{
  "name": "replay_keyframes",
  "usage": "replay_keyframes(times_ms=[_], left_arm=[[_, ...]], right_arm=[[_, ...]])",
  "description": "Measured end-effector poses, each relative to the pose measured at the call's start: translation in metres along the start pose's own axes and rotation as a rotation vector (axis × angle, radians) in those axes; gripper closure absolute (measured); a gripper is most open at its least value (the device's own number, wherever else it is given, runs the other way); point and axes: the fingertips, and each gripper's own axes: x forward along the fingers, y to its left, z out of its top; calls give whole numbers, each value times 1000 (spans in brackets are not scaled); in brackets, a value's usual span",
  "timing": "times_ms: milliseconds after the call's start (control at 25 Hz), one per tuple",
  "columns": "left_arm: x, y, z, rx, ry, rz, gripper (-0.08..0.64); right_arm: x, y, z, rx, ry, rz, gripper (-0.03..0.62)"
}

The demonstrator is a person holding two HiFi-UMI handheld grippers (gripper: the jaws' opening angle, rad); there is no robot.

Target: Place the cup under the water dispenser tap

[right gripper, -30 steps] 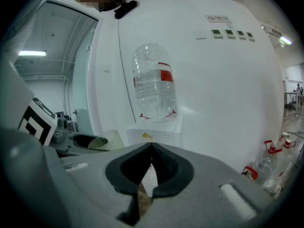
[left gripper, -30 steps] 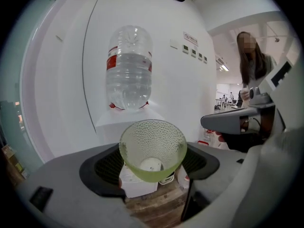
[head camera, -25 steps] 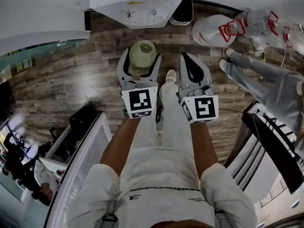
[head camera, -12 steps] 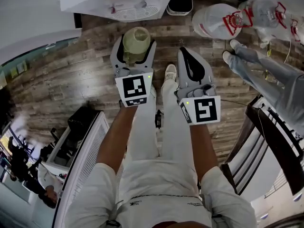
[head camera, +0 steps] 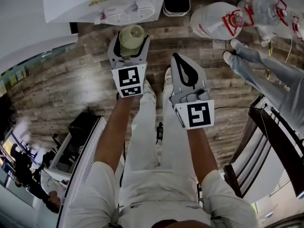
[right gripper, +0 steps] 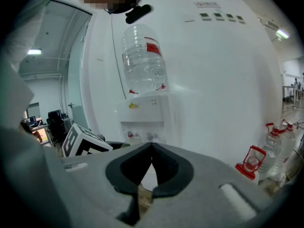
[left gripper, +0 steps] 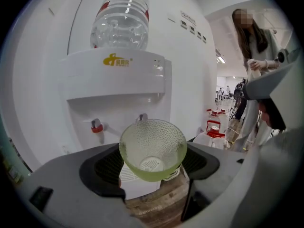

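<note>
A pale green, dimpled glass cup (head camera: 131, 34) sits upright between the jaws of my left gripper (head camera: 129, 42), which is shut on it. In the left gripper view the cup (left gripper: 153, 148) hangs in front of the white water dispenser (left gripper: 118, 80), just below its two taps: a red one (left gripper: 97, 126) and a grey one (left gripper: 141, 118). The drip grille (head camera: 128, 17) lies just beyond the cup. My right gripper (head camera: 178, 57) is shut on nothing, to the right of the cup and a little further back. Its pads meet at the tip (right gripper: 152, 146).
Large water bottles (head camera: 213, 20) lie on the wooden floor at the right, by a person's legs (head camera: 256, 65). A black bin (head camera: 176, 1) stands right of the dispenser. A white rack (head camera: 85, 160) is at my left, a dark chair (head camera: 270, 137) at my right.
Both grippers have moved forward toward the dispenser. The cup has gone with the left one and now sits close under the taps. Neither gripper's jaws have changed.
</note>
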Motion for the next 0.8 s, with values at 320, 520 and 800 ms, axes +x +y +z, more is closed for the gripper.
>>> replay_keyframes(times_ms=[320,520,800], left_arm=[[39,3,-18,-8,7,-31,193],[60,5,-34,22,19,-39,193],[87,6,-44,78,25,-45,193]], right_arm=[[1,-8,-11,46,-5,-26,592],[1,-13,-9,52,-18,-27,592],[1,-20,-18,40,-3,-38,592]])
